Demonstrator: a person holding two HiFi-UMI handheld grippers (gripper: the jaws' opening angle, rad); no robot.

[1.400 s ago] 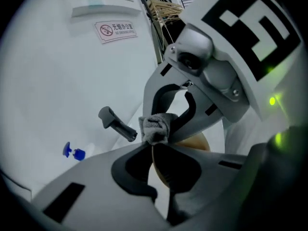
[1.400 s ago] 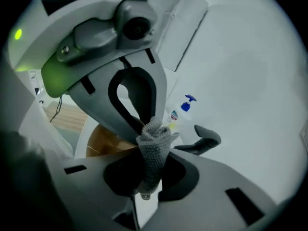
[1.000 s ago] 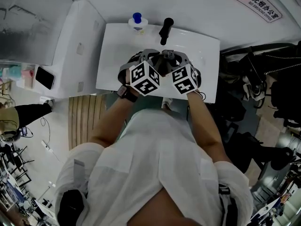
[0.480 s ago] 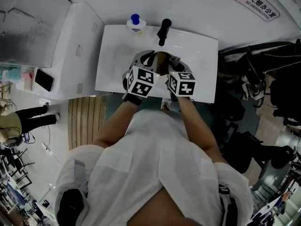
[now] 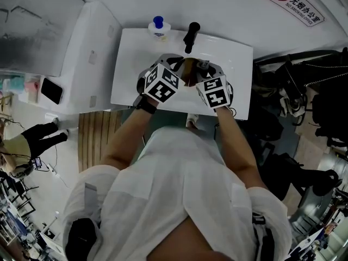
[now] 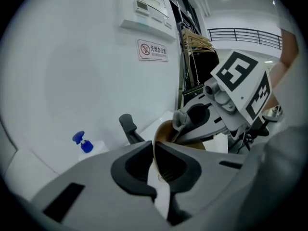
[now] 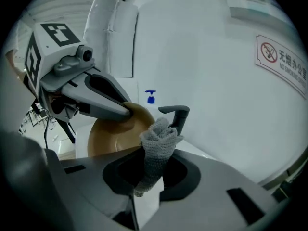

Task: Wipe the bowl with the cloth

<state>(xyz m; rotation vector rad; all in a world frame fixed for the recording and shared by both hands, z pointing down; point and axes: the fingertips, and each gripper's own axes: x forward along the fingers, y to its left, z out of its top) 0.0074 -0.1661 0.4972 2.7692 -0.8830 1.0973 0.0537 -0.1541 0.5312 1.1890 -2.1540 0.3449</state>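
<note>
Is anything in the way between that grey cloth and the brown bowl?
Nothing visible. The cloth, between the right tool's jaws, which have just been opening, sits beside the bowl held at its rim by the left tool.

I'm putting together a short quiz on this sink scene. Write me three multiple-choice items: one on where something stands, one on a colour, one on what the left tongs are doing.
1. Where is the blue-capped bottle? A on the floor; B on the back edge of the sink, beside the black tap; C on a chair.
2. What colour is the bowl? A white; B green; C brown.
3. The left tongs are: A shut on the bowl's rim; B open and empty; C shut on the tap.

Answers: 1 B, the head view shows it just left of the tap; 2 C, both gripper views show it brown; 3 A, the left gripper view shows the rim pinched between its jaws.
</note>
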